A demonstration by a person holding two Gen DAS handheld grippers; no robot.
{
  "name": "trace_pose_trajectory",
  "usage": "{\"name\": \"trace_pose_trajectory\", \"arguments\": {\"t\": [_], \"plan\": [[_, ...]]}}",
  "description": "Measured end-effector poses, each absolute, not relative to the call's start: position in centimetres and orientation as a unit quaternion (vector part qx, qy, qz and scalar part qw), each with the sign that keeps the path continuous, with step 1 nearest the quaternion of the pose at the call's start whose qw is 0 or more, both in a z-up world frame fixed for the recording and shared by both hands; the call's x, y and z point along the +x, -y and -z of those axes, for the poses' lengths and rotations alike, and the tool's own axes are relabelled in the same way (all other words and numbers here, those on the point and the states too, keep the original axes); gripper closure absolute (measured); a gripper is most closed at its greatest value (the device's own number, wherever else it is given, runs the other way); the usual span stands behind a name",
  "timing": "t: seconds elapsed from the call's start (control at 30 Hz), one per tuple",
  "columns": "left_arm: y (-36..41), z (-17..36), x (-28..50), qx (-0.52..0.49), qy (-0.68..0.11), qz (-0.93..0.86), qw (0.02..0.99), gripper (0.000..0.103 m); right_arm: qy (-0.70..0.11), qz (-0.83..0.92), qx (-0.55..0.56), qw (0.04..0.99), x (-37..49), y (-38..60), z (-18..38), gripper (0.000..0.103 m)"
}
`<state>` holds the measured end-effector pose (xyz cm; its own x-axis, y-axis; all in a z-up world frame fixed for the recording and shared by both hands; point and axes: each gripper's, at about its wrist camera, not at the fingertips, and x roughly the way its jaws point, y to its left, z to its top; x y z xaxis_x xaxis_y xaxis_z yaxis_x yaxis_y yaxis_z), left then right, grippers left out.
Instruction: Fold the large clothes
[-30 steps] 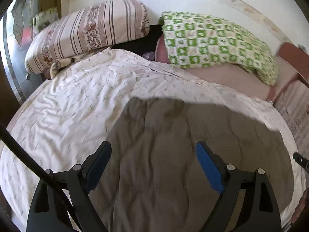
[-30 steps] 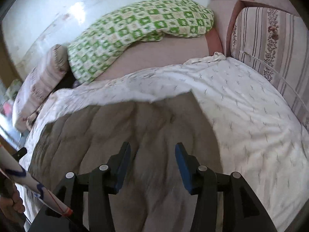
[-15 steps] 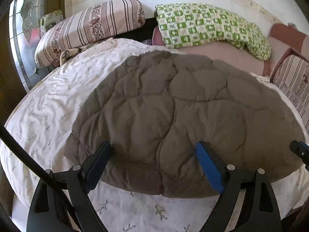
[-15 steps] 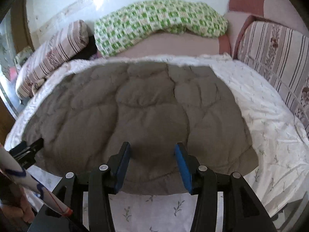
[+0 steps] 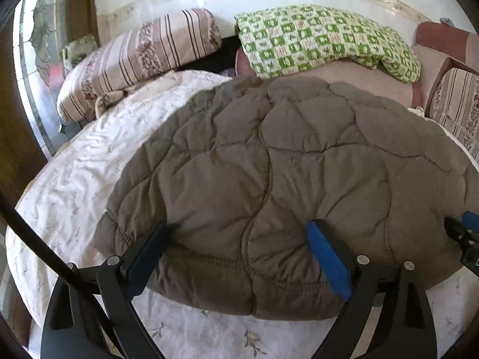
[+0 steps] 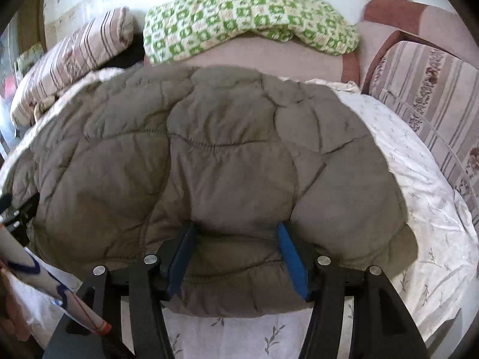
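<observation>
A large grey-brown quilted jacket [image 5: 269,164] lies spread on a bed, also in the right wrist view [image 6: 209,155]. My left gripper [image 5: 236,245] is open, its blue-padded fingers straddling the jacket's near hem toward its left end. My right gripper [image 6: 236,248] is open too, its fingers pressed into the near hem toward the right end. Neither jaw has closed on the fabric. The right gripper's tip [image 5: 462,236] shows at the right edge of the left wrist view.
The bed has a white sheet with small leaf prints [image 5: 83,161]. A striped pillow [image 5: 140,59] and a green checked blanket [image 5: 323,42] lie at the head. A striped cushion [image 6: 434,95] stands on the right. A window [image 5: 33,59] is at the left.
Both grippers pulled back from over the jacket toward the bed's near edge, then came down onto the jacket's near hem. Both stayed open.
</observation>
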<state>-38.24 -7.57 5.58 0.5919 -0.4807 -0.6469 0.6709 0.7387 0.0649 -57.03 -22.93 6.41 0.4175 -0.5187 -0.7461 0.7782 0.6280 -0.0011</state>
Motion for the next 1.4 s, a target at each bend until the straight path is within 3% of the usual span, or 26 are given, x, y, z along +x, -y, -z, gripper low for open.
{"name": "trace_pose_trajectory", "arguments": {"t": [0.27,0.47,0.93,1.13,1.4], "plan": [[6.3,-6.9,-39.1,0.146,-0.292,0.324,0.888,0.009,-0.31,0.451,0.188,0.815,-61.0,23.5,-9.3,0.037],[6.7,-6.5,-38.9,0.148,-0.299,0.324,0.885,0.009,-0.332,0.466,0.241,0.784,-62.5,25.9,-7.6,0.036],[6.2,-6.7,-38.9,0.147,-0.285,0.306,0.896,0.009,-0.31,0.46,0.162,0.816,-60.7,22.3,-9.2,0.032],[5.5,-5.2,-36.7,0.127,-0.35,0.308,0.876,0.009,-0.362,0.429,0.153,0.814,-59.1,21.7,-6.9,0.027],[2.4,-6.4,-38.9,0.113,-0.354,0.327,0.869,0.009,-0.304,0.426,0.178,0.833,-63.1,18.1,-9.9,0.027]]}}
